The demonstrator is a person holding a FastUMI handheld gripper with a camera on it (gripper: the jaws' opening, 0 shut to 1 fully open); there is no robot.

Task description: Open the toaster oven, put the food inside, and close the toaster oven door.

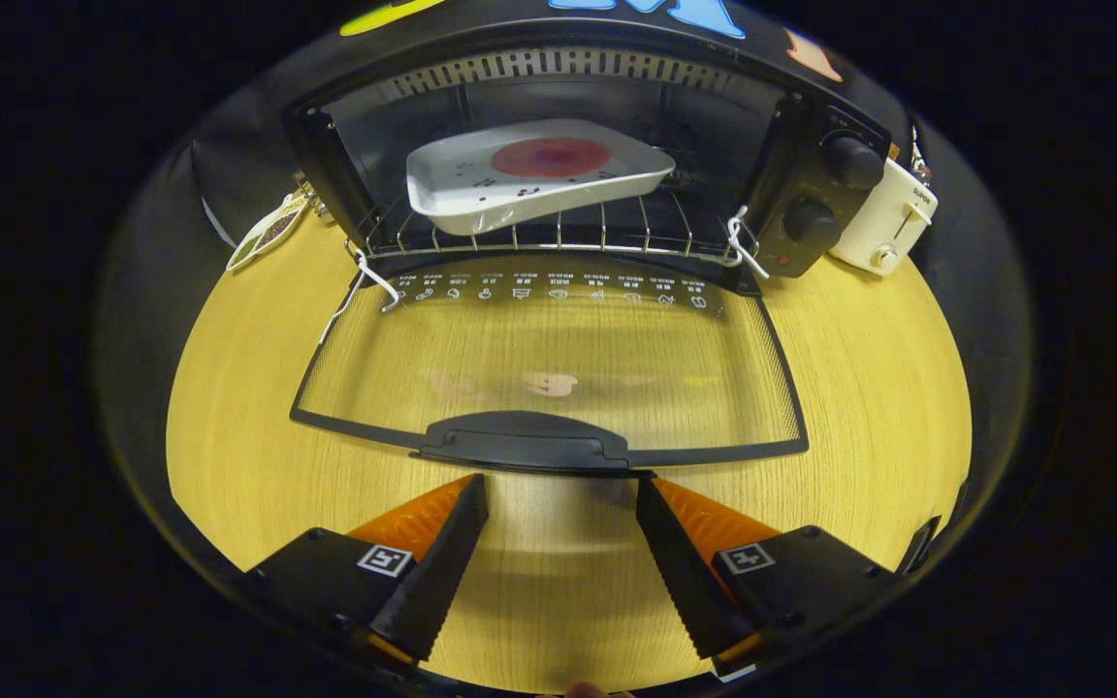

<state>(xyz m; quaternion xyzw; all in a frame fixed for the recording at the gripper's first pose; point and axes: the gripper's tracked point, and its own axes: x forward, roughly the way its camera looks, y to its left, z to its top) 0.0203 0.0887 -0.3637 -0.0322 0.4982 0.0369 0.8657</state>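
While the gripper [561, 480] sits spread wide with nothing between its toothed fingers, just short of the door handle [524, 441], the oven [558, 145] faces straight at it with the glass door [549, 354] dropped flat onto the wood-grain table [859, 388]. Inside on the wire rack [558, 237] there's a white, glossy, rounded-rectangle dish [529, 179] with a flat round reddish slice of food [551, 157], long axis running across the opening and tilted a bit. Two round black knobs [830, 189] sit on the oven's right panel, and a cream toaster [883, 228] stands just beside that.
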